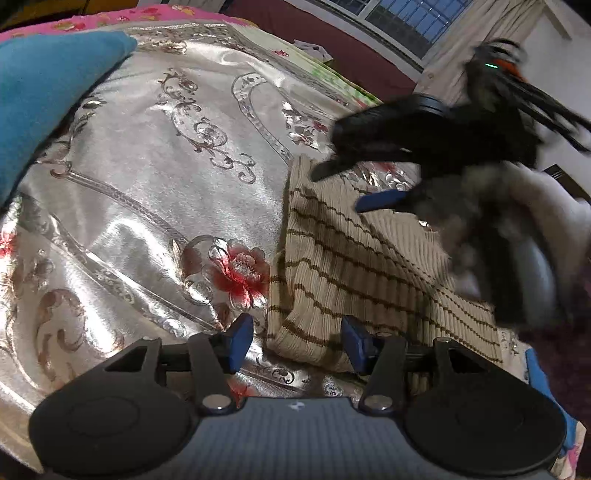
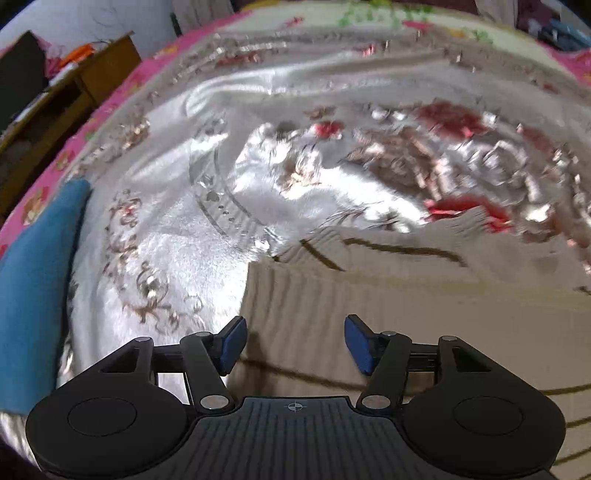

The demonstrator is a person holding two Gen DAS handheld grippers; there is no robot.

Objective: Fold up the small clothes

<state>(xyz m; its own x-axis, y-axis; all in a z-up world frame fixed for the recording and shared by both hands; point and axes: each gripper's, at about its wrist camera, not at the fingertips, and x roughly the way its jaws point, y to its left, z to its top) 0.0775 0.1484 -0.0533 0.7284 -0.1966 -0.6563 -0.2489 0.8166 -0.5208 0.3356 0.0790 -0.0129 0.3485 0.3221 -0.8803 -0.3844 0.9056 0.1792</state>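
A beige ribbed knit garment [image 1: 369,266] with thin brown stripes lies folded on a shiny silver bedspread [image 1: 147,184]. My left gripper [image 1: 297,345] is open low over the garment's near corner. The corner lies between the blue pads, which do not press on it. My right gripper [image 1: 351,186], blurred, hovers over the garment's far edge with its fingers apart. In the right wrist view the right gripper [image 2: 295,345] is open above the beige garment [image 2: 369,295], with nothing gripped between its pads.
A blue cloth [image 1: 44,96] lies at the left of the bedspread and shows again as blue cloth [image 2: 37,280]. A pink flowered sheet [image 2: 74,140] borders the bed. Wooden furniture [image 2: 92,77] stands beyond it. A window [image 1: 413,18] and curtain are behind.
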